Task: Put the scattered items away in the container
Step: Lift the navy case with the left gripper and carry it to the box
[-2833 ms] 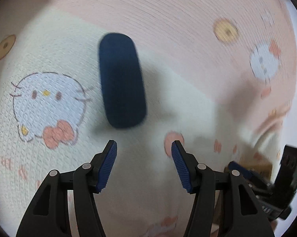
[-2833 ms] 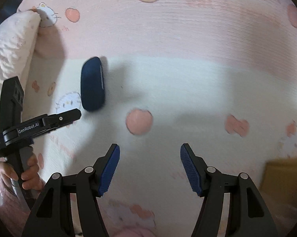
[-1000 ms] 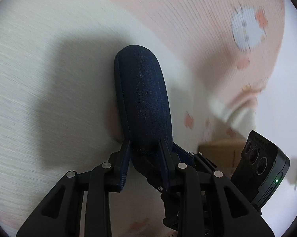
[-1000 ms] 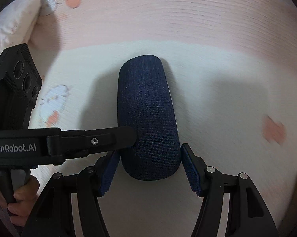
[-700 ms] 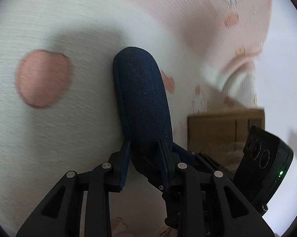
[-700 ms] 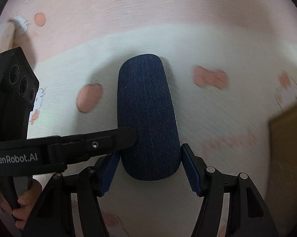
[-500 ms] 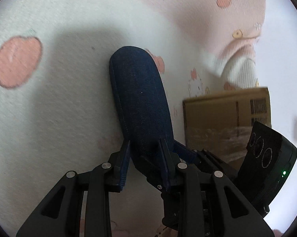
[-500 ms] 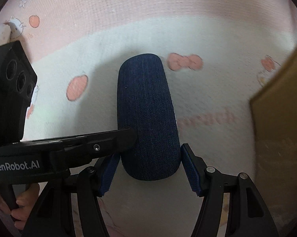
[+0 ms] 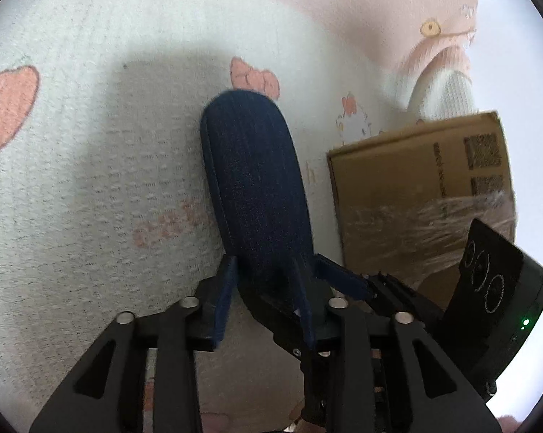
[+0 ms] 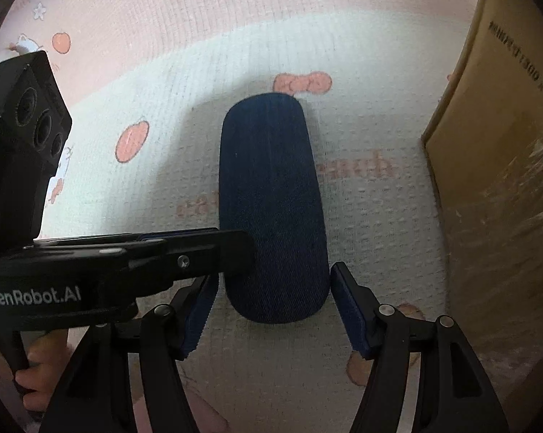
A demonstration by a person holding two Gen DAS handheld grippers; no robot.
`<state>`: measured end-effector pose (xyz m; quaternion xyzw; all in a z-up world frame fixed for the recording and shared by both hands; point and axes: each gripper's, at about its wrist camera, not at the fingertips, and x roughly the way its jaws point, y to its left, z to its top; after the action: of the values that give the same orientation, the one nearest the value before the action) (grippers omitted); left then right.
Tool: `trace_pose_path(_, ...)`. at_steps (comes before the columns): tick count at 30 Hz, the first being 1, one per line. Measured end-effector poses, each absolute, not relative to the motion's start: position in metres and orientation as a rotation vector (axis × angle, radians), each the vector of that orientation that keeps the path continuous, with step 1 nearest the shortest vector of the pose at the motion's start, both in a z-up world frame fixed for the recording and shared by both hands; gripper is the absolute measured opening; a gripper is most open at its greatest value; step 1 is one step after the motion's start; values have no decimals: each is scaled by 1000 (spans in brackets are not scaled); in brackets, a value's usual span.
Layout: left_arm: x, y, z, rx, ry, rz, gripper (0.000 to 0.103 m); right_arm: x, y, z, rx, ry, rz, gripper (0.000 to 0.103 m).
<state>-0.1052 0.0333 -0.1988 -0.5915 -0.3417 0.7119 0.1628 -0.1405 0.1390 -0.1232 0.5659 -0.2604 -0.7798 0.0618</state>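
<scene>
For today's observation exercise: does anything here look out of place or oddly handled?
Yes. The dark blue case is between both tools at one end, outside the cardboard box. The left tool and the right tool are both opening, so the case may drop onto the patterned blanket.

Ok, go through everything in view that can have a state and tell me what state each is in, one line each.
Dark blue case: closed, lying between both grippers beside the box.
Left gripper: jaws opening, case between them.
Right gripper: jaws opening, case between them, pads clear of it.
Cardboard box: upright on the blanket, its top out of view.
</scene>
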Motion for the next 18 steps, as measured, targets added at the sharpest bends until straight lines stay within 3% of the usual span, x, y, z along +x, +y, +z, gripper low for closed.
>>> trace_pose_path(2, -106, 28, -196, -1671, -997, 2031, 54, -143, 141, -122, 1711, -797, -2363, 72)
trace_pose_path(18, -146, -1, -228, -1622, -1278, 1899, 54, -193, 129, -143, 1743, -776, -2338, 72)
